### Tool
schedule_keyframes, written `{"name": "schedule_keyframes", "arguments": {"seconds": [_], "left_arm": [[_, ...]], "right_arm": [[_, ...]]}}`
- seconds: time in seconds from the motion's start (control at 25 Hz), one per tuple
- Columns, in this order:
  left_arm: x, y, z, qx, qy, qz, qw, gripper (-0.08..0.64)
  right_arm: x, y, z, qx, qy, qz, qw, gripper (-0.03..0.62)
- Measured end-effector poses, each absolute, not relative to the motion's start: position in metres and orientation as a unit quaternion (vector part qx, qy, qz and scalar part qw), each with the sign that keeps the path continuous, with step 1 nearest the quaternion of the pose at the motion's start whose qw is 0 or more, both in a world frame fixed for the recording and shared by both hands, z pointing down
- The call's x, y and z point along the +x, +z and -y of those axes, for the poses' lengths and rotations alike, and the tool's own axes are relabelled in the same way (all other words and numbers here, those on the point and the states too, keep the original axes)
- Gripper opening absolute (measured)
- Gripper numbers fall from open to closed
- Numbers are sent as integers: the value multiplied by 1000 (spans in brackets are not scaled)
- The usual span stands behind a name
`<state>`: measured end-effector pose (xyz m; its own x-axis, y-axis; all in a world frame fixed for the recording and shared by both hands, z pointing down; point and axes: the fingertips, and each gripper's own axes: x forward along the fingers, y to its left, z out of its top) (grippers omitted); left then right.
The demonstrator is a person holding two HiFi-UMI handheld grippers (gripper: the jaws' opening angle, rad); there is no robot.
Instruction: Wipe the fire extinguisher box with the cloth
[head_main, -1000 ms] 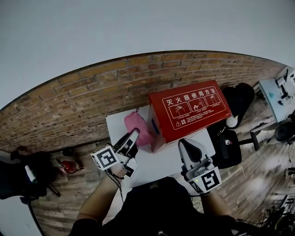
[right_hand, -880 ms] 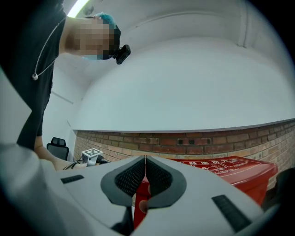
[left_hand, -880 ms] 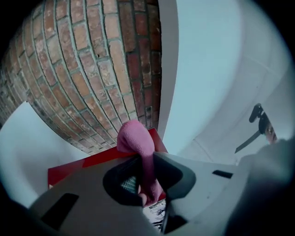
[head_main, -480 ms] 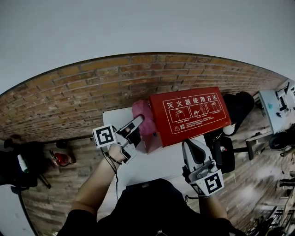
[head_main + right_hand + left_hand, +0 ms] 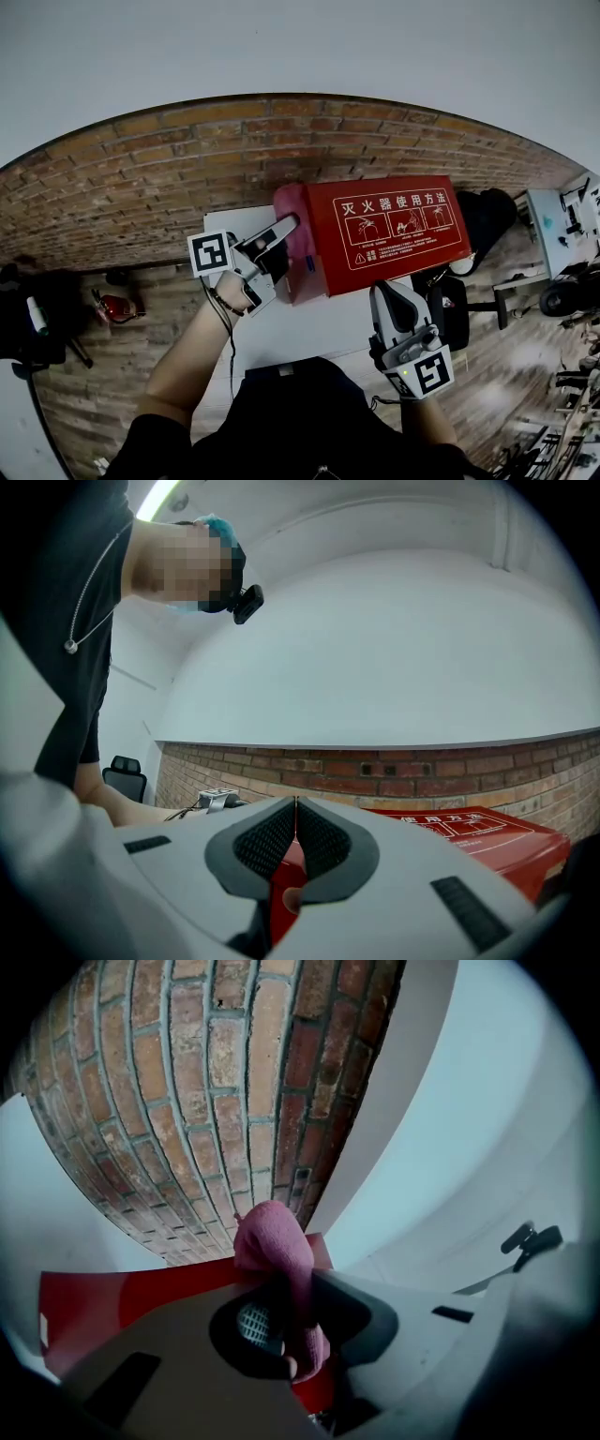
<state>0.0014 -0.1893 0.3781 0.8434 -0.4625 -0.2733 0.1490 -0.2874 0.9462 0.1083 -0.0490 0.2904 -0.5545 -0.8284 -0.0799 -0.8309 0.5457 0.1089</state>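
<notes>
As viewed from the head camera: red fire extinguisher box (image 5: 389,230) lying flat on a white table (image 5: 309,328), printed lid up, brick wall (image 5: 187,159) just behind. Left gripper (image 5: 284,228) at the box's left end, jaws pinching the pink cloth (image 5: 291,202); cloth bunched against that end and reaching its top edge. Left gripper view: cloth (image 5: 274,1241) clamped between the two dark pads (image 5: 248,1321), upper part bulging beyond the jaw tips, red box surface (image 5: 112,1293) directly behind. Right gripper (image 5: 389,292) above the table's near part, just beside the box's near side, contact not discernible; jaws pressed together on nothing. Right gripper view: ribbed pads (image 5: 267,841) meeting along one line, box lid (image 5: 469,832) beyond them to the right. Small red extinguisher (image 5: 117,307) on the wooden floor (image 5: 534,375), well left of the table
</notes>
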Motion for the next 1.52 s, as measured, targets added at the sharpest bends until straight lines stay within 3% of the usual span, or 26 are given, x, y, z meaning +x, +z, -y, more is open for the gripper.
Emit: {"name": "schedule_keyframes", "arguments": {"seconds": [0.36,1.52], "left_arm": [[4,382,189,727,-296,84,613,92],[4,435,190,743,-238,130,612,92]], "right_arm": [[107,297,51,-471,59,-880,-10,21],[100,309,57,-466,50,-883,-23,21]]}}
